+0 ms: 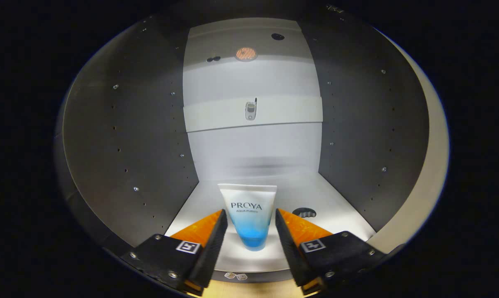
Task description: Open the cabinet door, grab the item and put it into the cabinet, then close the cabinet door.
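A white tube fading to blue [249, 207] stands cap-down on the pale floor [340, 203] of the open cabinet, near its front edge. My gripper [250, 213] is open, with one fingertip on each side of the tube. A narrow gap shows on both sides lower down, so neither finger presses on it. The tube is upright, with its printed face toward me. The cabinet door is out of sight.
Dark side walls with rows of small holes [129, 145] close in left and right. A pale shelf [253, 111] crosses the back wall above the tube. A dark round hole [304, 212] sits in the floor just right of the tube.
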Demonstrator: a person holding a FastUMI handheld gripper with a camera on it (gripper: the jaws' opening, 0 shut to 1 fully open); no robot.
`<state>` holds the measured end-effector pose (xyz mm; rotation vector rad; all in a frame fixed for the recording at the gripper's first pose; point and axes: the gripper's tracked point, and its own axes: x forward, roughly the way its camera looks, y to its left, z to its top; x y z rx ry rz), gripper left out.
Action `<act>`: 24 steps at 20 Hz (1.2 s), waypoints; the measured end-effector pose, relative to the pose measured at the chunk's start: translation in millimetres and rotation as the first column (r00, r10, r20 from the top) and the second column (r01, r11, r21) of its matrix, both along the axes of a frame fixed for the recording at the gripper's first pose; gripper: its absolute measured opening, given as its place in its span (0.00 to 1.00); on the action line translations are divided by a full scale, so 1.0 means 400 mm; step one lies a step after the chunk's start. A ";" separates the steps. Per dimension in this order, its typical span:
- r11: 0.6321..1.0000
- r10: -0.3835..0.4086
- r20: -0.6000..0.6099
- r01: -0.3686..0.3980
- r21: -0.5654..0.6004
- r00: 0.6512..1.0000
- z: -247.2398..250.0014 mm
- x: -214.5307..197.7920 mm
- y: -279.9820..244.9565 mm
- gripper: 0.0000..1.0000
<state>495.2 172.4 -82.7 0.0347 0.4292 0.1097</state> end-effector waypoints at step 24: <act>1.000 -0.018 0.218 0.015 0.016 0.976 0.241 -0.553 -0.039 0.92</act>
